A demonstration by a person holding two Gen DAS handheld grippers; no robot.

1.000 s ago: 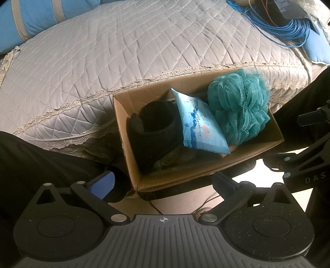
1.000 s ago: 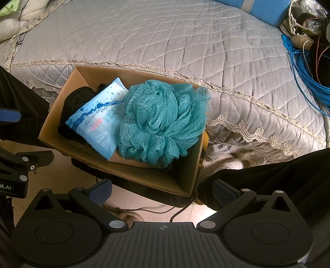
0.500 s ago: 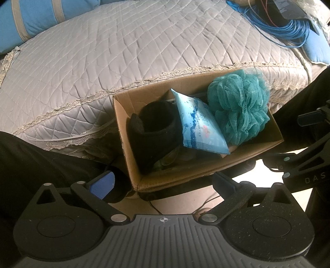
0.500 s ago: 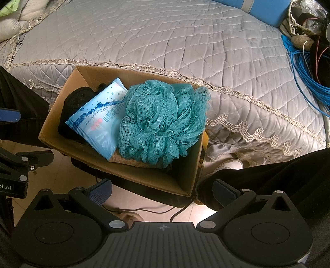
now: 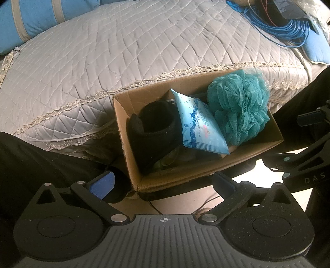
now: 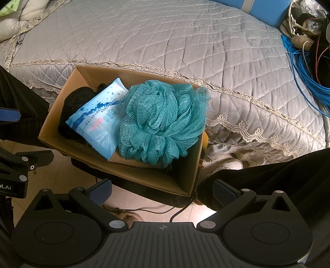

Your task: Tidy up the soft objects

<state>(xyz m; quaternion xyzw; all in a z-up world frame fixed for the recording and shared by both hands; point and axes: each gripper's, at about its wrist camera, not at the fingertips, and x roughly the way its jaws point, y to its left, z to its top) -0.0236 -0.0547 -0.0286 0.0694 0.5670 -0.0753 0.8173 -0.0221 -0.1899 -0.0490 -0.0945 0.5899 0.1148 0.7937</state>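
Cardboard box (image 5: 132,144) set against the near edge of the bed (image 5: 123,51), open side up. Inside it, left to right in the left wrist view: rolled sock (image 5: 153,132), tissue pack (image 5: 198,125) leaning on the sock, mesh bath puff (image 5: 239,107) at the right end, touching the pack. Coiled cable (image 6: 305,76) far right on the bed, well apart from the box. Pillow (image 5: 41,18) behind, at the far left.

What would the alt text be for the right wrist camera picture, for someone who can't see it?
An open cardboard box beside a grey quilted bed holds a teal bath sponge, a light blue tissue pack and a black cloth item. The right hand-held gripper hovers open and empty before the box.
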